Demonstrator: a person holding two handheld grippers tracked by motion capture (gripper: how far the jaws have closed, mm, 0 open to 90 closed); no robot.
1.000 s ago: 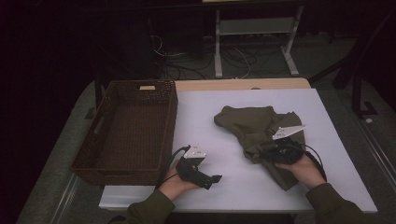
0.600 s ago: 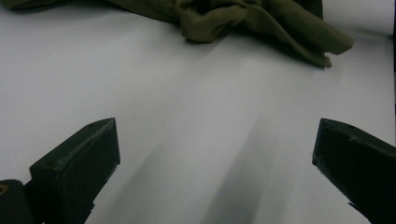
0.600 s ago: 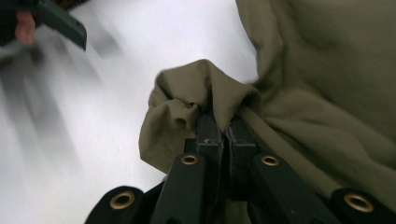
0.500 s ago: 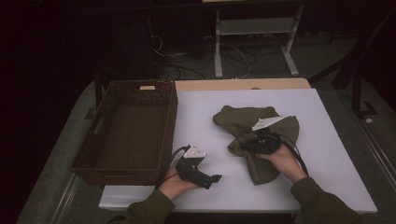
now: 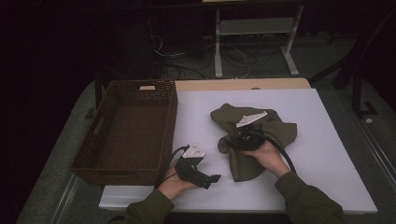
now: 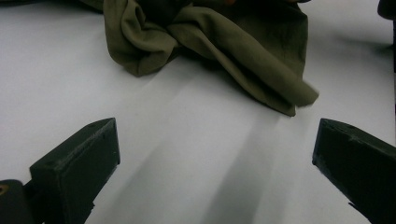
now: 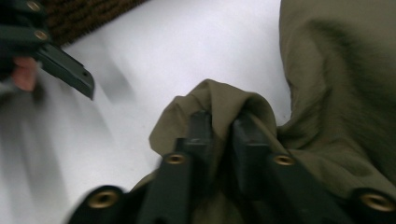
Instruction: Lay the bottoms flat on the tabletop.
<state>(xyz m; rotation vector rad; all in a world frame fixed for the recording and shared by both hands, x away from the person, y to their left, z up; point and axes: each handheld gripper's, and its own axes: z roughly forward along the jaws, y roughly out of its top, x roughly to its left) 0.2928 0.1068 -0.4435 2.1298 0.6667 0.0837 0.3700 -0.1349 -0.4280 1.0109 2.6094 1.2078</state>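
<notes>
Pinching an olive cloth [image 7: 219, 105] fold, right gripper [image 7: 220, 128] jaws just eased wider.

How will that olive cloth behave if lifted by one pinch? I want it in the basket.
The cloth lies creased and bunched, so it is probably floppy and will hang down. It looks thin, likely light. The fold in the right claw may slip.

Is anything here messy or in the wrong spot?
Only the olive cloth: it lies crumpled in a heap on the white table, not flat or folded. The right tongs pinch a fold of it, and their jaws have just been opening slightly. The wicker basket holds nothing. Nothing looks spilled or broken.
</notes>
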